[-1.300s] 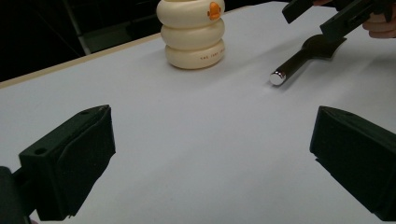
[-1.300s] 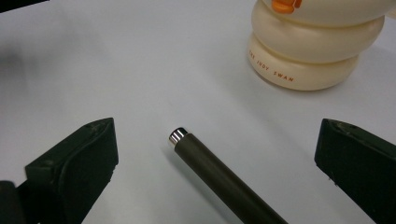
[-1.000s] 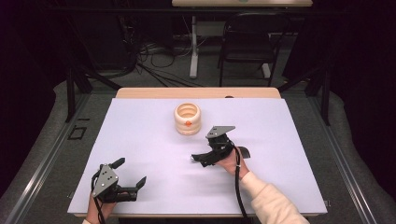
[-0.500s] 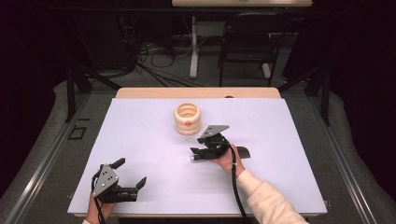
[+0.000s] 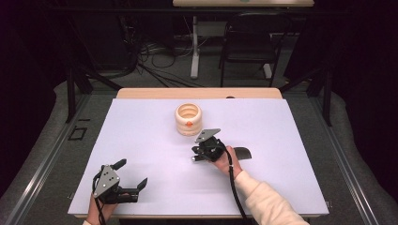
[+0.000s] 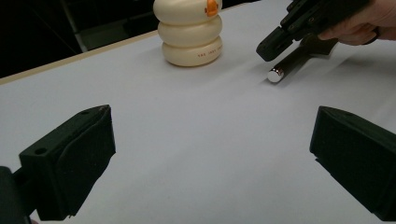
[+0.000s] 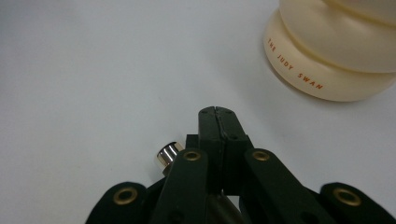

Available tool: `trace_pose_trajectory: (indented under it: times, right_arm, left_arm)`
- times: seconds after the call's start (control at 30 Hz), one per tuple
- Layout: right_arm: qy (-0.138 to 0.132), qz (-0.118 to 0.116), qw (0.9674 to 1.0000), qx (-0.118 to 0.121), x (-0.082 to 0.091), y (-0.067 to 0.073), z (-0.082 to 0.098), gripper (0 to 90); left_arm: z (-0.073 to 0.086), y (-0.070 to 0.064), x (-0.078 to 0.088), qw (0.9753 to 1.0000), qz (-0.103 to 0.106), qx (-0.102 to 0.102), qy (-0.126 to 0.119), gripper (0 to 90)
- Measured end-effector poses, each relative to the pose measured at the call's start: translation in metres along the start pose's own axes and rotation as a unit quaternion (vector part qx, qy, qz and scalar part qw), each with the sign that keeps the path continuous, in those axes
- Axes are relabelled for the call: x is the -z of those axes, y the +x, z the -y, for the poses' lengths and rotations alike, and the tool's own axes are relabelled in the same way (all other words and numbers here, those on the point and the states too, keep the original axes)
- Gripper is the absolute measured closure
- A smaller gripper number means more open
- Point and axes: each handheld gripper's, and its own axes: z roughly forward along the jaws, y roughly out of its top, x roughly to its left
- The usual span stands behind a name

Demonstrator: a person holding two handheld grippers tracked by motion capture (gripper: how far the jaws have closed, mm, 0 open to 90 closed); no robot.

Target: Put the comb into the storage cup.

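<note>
Cream ribbed holder point(image 5: 188, 119) near desk point(image 5: 291, 187) centre; right gripper point(image 5: 202, 149) fingers clenched — left gripper point(image 5: 132, 174) released, front-left corner.

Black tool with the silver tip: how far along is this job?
Done: nothing visibly; the cream holder stands apart from the black tool. In hand: the right gripper, jaws shut, sits over that tool lying on the table. The left gripper is open, idle. Left, probably: gripping and moving the tool.

Cream ringed pot point(image 5: 188, 119) blocks table point(image 5: 291, 126) mid-rear; open room L, R, front.
</note>
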Motion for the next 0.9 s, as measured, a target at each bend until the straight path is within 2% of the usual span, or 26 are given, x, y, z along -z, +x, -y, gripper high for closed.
trace_pose_trajectory:
  times: [0.5,0.9]
  right_arm:
    - [0.021,-0.008,0.9997,-0.003,-0.0049,0.0007,0.0040,90.0]
    - [0.037,-0.023,0.9990,0.010,-0.0006,0.0083,0.0053,90.0]
  left_arm:
    - [0.0001,0.0001,0.0009,1.0000,-0.003,-0.005,0.003,0.1]
    - [0.0004,0.0013,-0.0007,1.0000,-0.004,-0.004,0.007,0.1]
